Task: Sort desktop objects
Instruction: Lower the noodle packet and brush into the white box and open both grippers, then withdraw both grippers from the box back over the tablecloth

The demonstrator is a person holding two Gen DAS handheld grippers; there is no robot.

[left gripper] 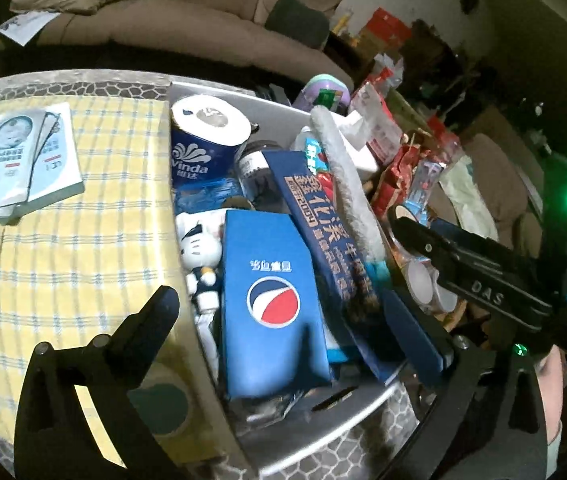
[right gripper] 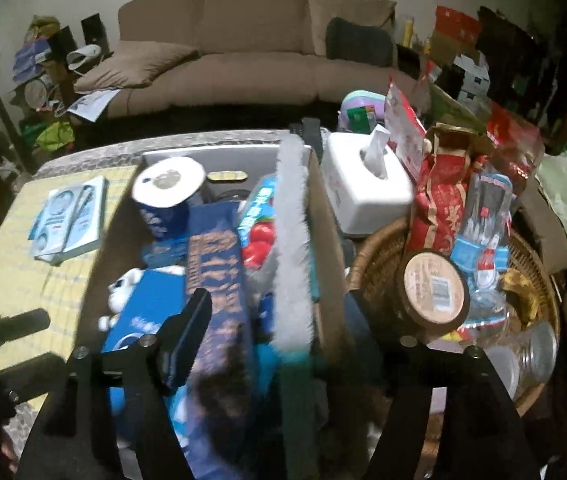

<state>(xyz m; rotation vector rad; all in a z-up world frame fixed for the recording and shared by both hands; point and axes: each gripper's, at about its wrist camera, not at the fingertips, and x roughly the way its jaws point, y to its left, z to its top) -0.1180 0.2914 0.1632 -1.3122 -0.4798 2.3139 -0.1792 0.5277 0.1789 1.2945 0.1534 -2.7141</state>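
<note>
A grey bin (left gripper: pixel 335 420) on the table is packed with a blue Pepsi box (left gripper: pixel 275 300), a dark blue box with gold lettering (left gripper: pixel 323 232), a Winda paper roll (left gripper: pixel 207 136), a white cat figure (left gripper: pixel 199 256) and a white fluffy brush (left gripper: pixel 347 184). My left gripper (left gripper: pixel 283 304) is open, its jaws wide apart over the bin's near end. My right gripper (right gripper: pixel 275 312) is open above the bin (right gripper: pixel 235 150), straddling the dark blue box (right gripper: pixel 219 256) and the brush (right gripper: pixel 293 240). It also shows in the left wrist view (left gripper: pixel 463 264) beside the bin.
A yellow checked cloth (left gripper: pixel 63 260) covers the table's left part, with booklets (left gripper: pixel 23 160) on it. A wicker basket (right gripper: pixel 379 264) with snack packets, a tape roll (right gripper: pixel 435 284) and a glass jar (right gripper: pixel 531 356) stands right of the bin. A white tissue box (right gripper: pixel 363 184) stands behind. A sofa (right gripper: pixel 243 52) lies beyond.
</note>
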